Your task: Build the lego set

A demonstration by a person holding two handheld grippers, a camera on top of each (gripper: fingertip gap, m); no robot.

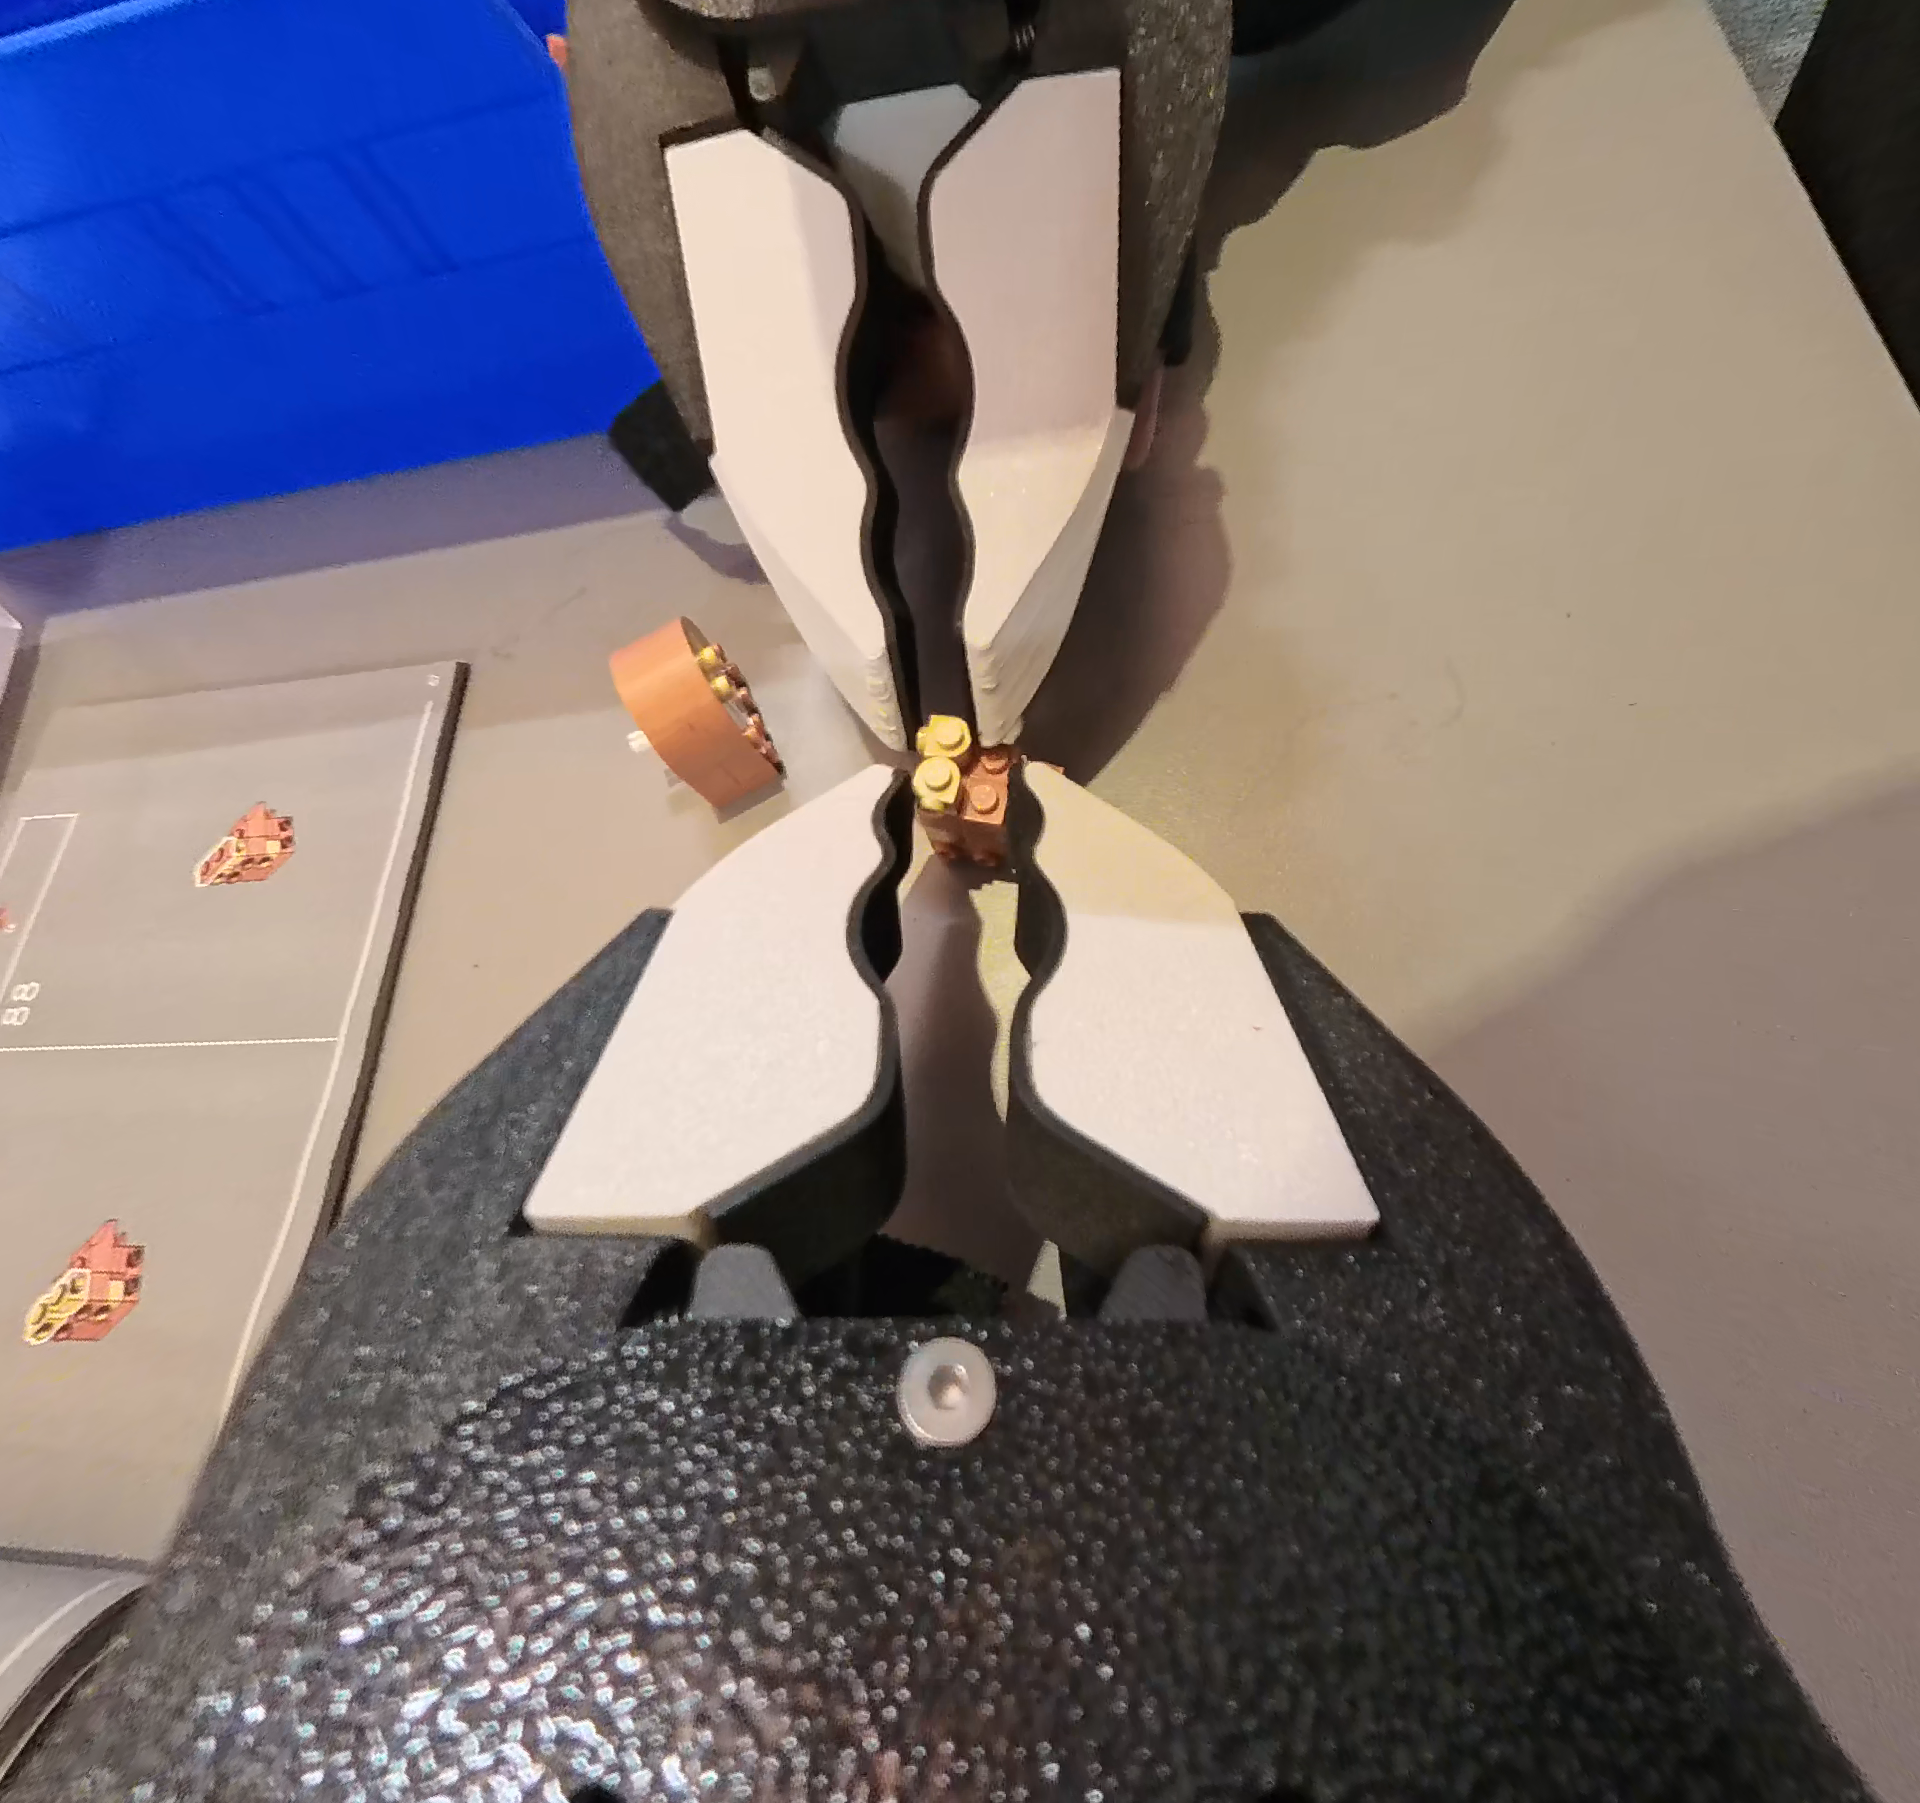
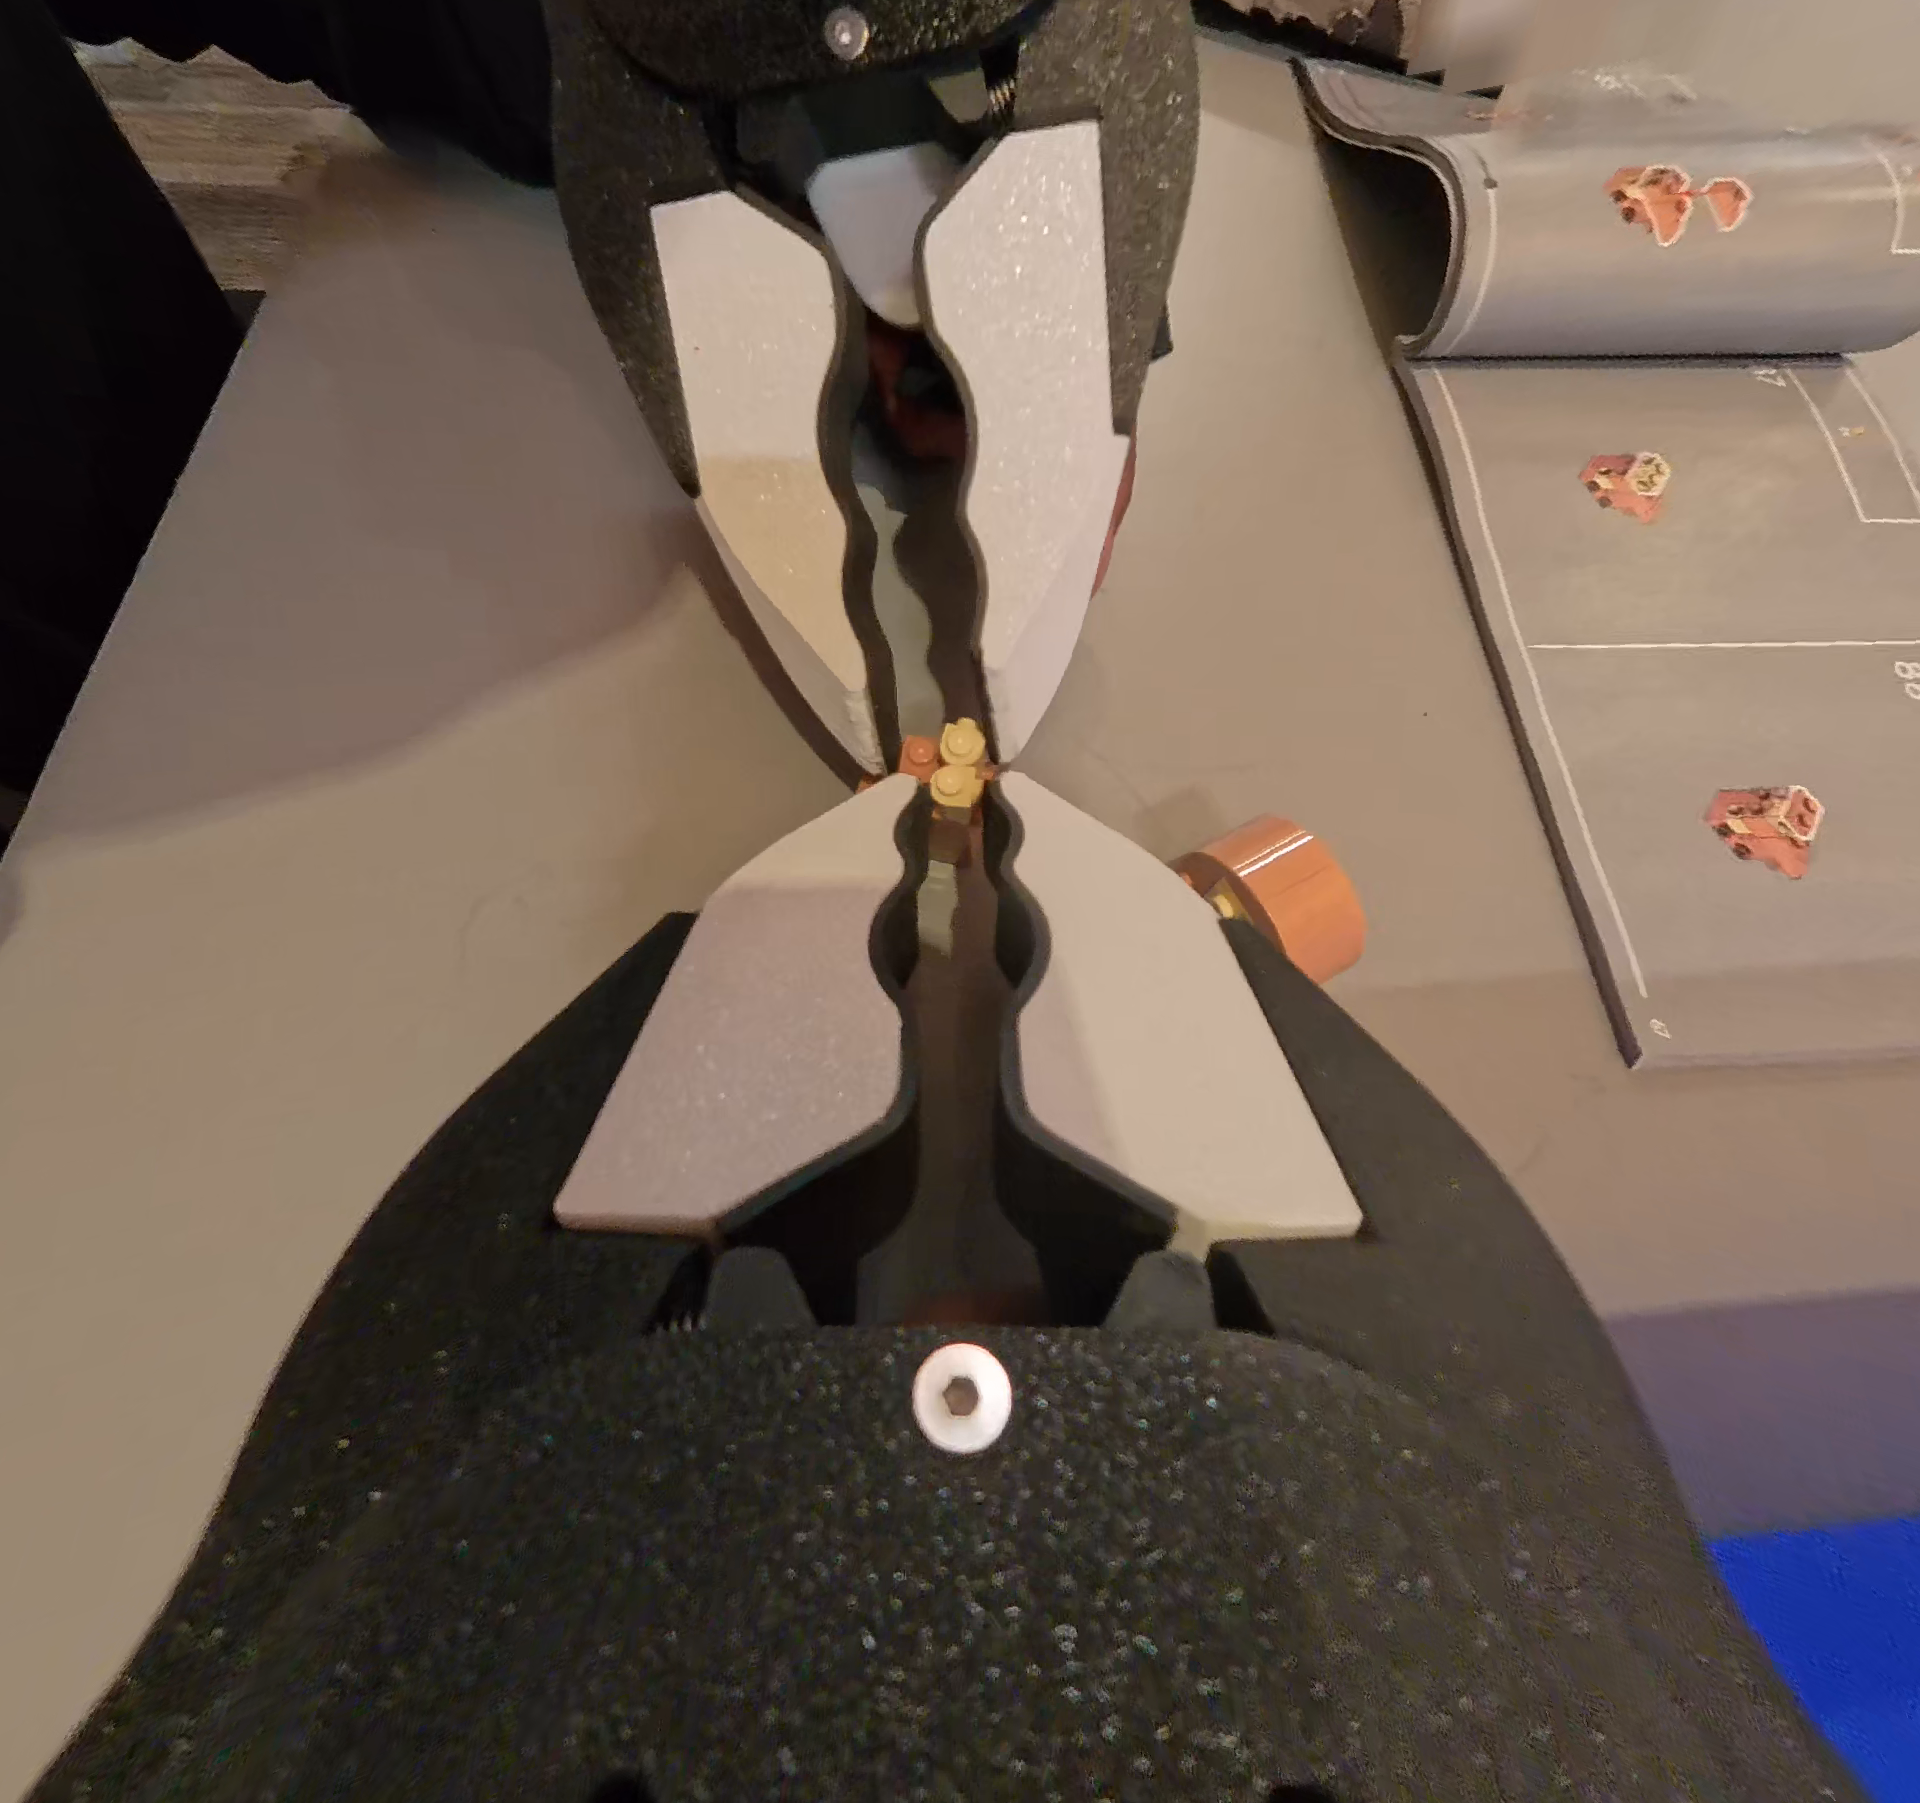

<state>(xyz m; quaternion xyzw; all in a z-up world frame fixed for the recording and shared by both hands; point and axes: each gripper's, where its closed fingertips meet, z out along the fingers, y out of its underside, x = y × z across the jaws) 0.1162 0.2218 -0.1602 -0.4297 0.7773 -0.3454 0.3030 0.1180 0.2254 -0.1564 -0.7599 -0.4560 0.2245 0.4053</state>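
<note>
My two grippers meet tip to tip above the grey table (image 1: 1507, 610). My left gripper (image 1: 961, 803) is shut on a small brown brick assembly (image 1: 987, 808). My right gripper (image 2: 948, 797) is shut on a small tan two-stud piece (image 2: 954, 785) and holds it against the side of the brown assembly (image 2: 916, 754). In the left wrist view the right gripper (image 1: 940, 714) comes in from the top, with the tan piece (image 1: 940, 756) at its tips. In the right wrist view the left gripper (image 2: 940, 745) comes in from the top.
A round brown part with small studs (image 1: 691, 725) lies on its side on the table just beside the grippers; it also shows in the right wrist view (image 2: 1288, 886). A grey building booklet (image 1: 208, 922) (image 2: 1662, 714) lies open. A blue bin (image 1: 260, 247) stands behind. The grippers are tip to tip, or close to it.
</note>
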